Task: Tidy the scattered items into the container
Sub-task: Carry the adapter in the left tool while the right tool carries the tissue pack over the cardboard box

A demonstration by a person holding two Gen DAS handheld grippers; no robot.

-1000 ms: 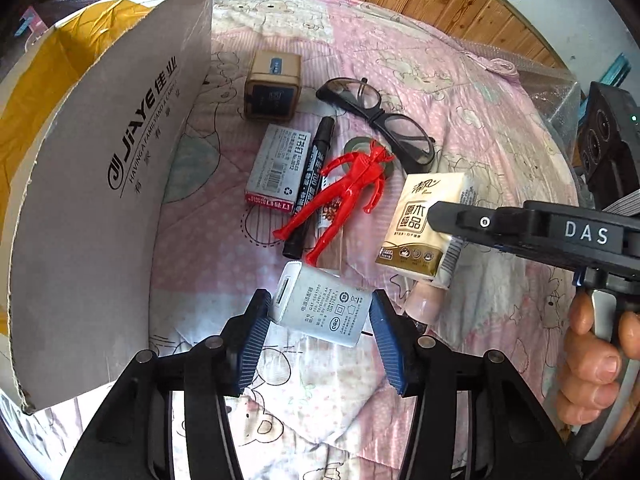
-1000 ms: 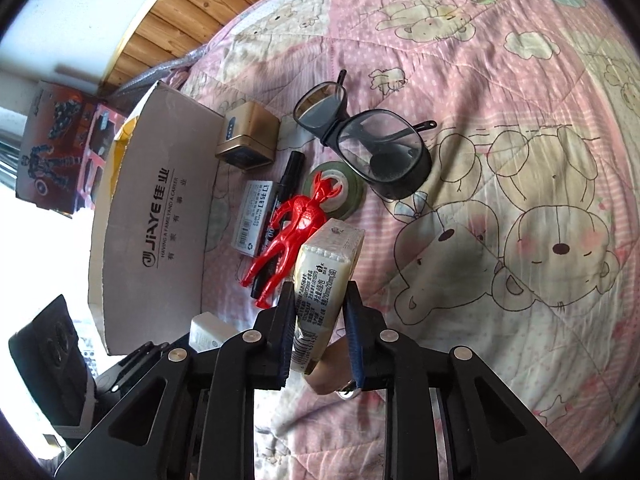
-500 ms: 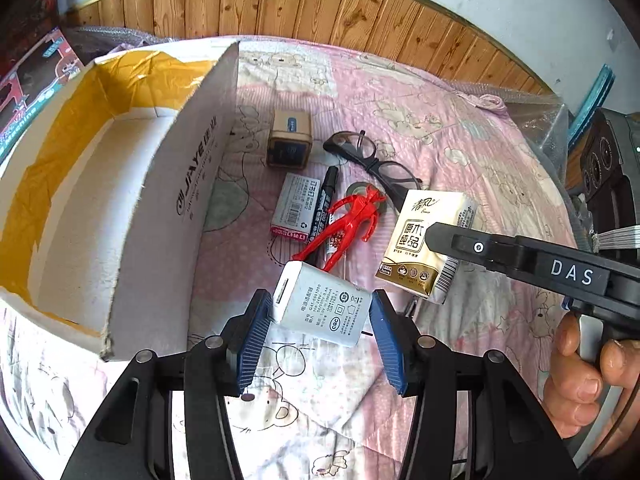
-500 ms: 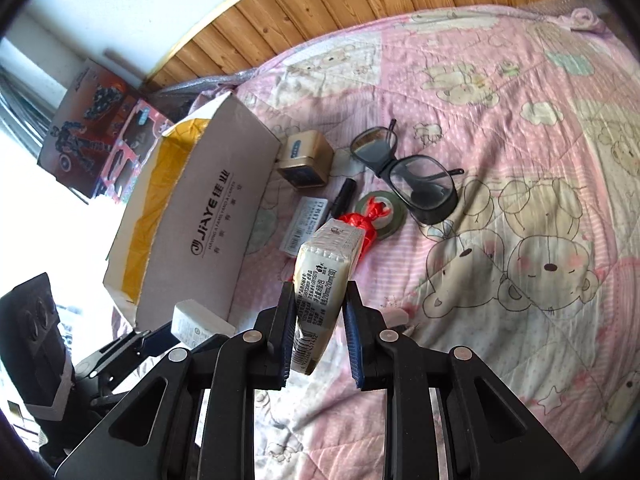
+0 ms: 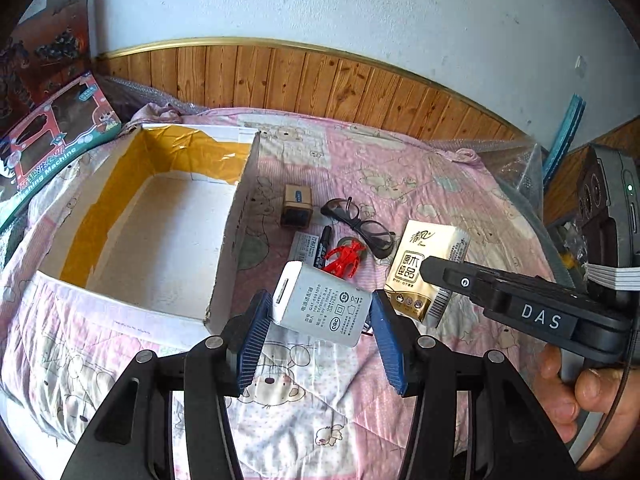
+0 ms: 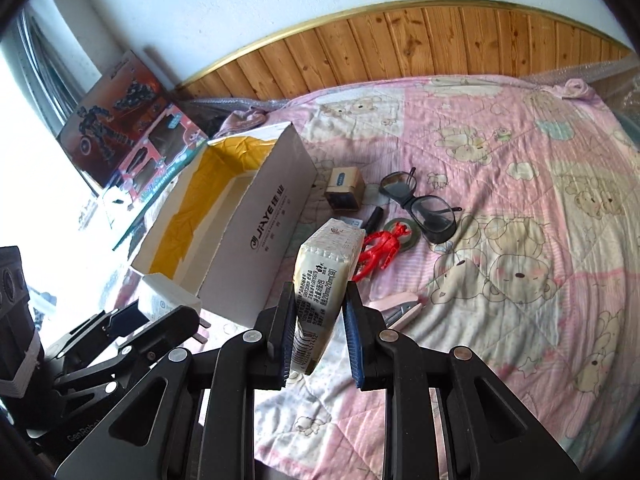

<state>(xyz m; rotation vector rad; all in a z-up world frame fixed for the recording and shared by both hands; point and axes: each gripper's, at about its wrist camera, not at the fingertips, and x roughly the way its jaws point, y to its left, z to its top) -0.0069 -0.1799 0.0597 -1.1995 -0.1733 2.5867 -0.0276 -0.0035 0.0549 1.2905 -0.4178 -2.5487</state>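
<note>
My left gripper (image 5: 318, 316) is shut on a white power adapter (image 5: 320, 306), held in the air just right of the open cardboard box (image 5: 236, 216). My right gripper (image 6: 320, 316) is shut on a tissue pack (image 6: 324, 276), also lifted above the quilt; the same tissue pack (image 5: 424, 268) shows in the left wrist view. On the quilt lie a red toy figure (image 6: 380, 248), black glasses (image 6: 424, 208), a small tan box (image 6: 344, 188), a black marker (image 5: 326, 240) and a pink stapler (image 6: 400, 308). The box (image 6: 272, 220) stands with its inside bare.
Toy packaging (image 5: 52, 148) leans at the left by the wall. A wooden panel (image 6: 400, 44) runs along the back. A roll of tape (image 6: 404, 232) sits under the red figure. The person's hand (image 5: 580, 404) holds the right gripper's handle.
Both grippers have risen and drawn back with their loads, so the whole box and the wall have come into view. The grips on the adapter and tissue pack are unchanged.
</note>
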